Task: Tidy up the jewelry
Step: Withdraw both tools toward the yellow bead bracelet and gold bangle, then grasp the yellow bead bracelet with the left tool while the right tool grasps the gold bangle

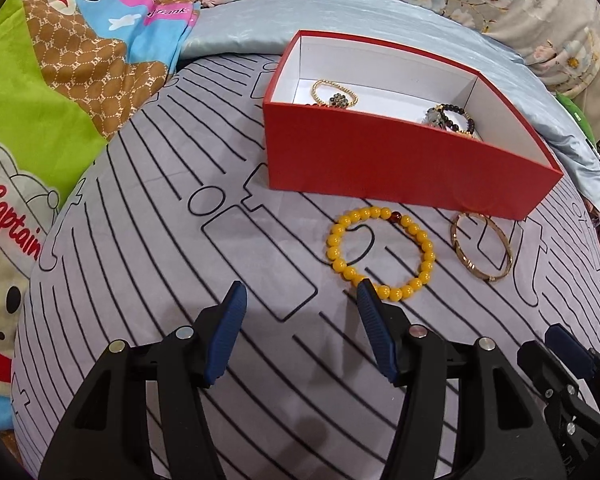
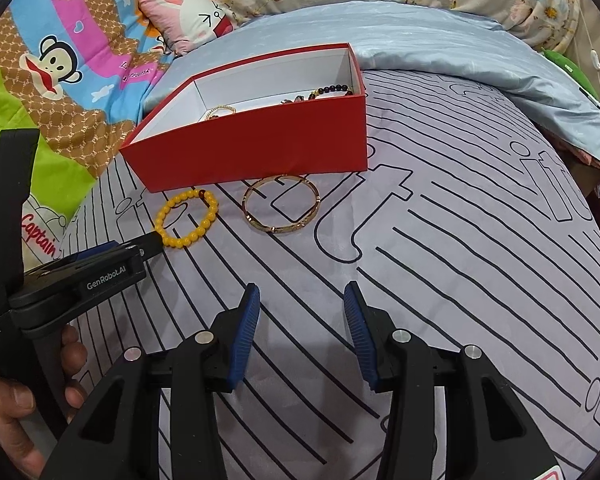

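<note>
We see left gripper [image 1: 300, 286] fingers apart, 1 possibly touching yellow bead bracelet [image 1: 381, 253]; right gripper [image 2: 302, 290] fingers apart, empty; red box [image 1: 400, 168] nearby.

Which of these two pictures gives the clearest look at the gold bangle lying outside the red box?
The right wrist view: the gold bangle lies whole and near the picture's middle, its full ring and small studs visible. In the left wrist view the same bangle sits far right, more squeezed, close against the red box.
</note>
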The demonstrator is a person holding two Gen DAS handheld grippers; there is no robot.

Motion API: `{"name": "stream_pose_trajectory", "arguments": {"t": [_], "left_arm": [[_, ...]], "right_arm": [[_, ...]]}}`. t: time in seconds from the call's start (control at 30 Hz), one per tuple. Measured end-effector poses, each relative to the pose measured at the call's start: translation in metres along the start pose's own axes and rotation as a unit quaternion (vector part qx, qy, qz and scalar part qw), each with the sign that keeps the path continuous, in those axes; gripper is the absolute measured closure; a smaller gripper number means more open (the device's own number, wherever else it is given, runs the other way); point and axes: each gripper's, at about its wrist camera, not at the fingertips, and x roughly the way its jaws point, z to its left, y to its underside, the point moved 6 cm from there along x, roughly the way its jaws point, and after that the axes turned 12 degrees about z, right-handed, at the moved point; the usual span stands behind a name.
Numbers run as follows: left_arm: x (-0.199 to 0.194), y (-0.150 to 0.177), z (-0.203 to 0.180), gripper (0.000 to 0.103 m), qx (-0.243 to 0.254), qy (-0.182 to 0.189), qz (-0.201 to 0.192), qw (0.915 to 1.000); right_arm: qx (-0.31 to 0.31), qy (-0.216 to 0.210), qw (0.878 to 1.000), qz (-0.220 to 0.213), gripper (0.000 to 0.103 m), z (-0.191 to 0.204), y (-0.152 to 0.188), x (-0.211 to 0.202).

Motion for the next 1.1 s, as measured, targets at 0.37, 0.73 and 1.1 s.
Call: {"name": "stream_pose_trajectory", "arguments": {"t": [0.37,0.73,1.1], "left_arm": [[0.005,-0.020,-0.008,0.044,-0.015,0.036,-0.001,0.9992],[0.012,-0.026,-0.017,0.072,0.017,-0.015,-0.021,0.9995],[0.007,-0.014,0.004,0.095,0.009,-0.019,-0.032,0.9993]], "right_arm": [[0.001,0.002,1.000,-0.002,0.060,-0.001,-0.021,0.011],[-0.006,0.002,1.000,-0.004,0.060,0.006,-0.041,0.023],[-0.024,0.017,1.000,-0.011,0.045,0.022,-0.053,0.041]]}}
